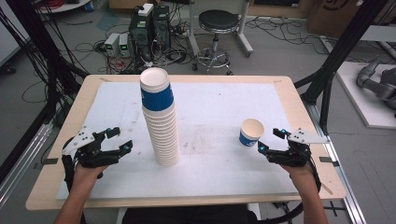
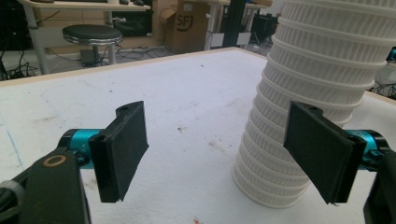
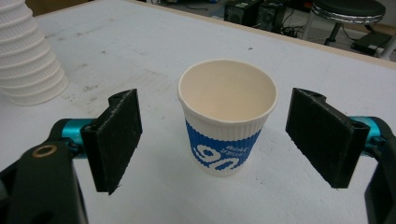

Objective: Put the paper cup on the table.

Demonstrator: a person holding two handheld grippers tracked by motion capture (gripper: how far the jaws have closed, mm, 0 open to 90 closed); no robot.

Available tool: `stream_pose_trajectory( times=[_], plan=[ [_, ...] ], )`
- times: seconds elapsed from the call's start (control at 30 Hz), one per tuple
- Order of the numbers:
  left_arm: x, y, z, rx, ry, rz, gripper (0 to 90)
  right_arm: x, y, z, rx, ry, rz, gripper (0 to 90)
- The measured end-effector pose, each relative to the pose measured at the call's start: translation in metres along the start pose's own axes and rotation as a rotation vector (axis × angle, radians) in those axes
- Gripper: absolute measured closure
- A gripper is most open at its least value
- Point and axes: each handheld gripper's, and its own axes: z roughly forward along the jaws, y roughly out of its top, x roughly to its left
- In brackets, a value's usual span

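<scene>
1. Single cup (image 3: 228, 125), upright and mouth up on the white surface (image 1: 210, 116), well apart from the stack of cups (image 1: 159, 116) and to its right; blue band with white lettering facing the right gripper's camera.
2. Right gripper (image 1: 267, 140) just beside that cup, spread wide; in the right gripper view, cup centred between the two black jaws, clear air on both sides, nothing grasped.
3. Stack of cups standing tall near the middle of the surface, leaning slightly, rims nested, a blue-banded cup on top.
4. Left gripper (image 1: 117, 138) to the left of the stack, also released and empty; in the left gripper view, base of the stack (image 2: 299, 140) near the right-hand jaw, not touched.
5. Judged progress: early. Single cup apart from the stack and not yet gripped; likely either just set down from the stack or about to be picked up and added to it, impossible to tell which.
6. Left to do, if stacking: close on the single cup, lift, carry over the stack, seat on top, with the stack steadied.
</scene>
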Motion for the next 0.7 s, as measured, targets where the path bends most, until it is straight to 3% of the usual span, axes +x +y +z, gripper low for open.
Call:
stream_pose_trajectory(
  times=[0.7],
  plan=[
    [-0.0023,-0.0054,0.0029,0.022,-0.001,0.008,21.5,0.0045,-0.0094,0.0053,0.014,0.019,-0.016,18.7]
  ],
)
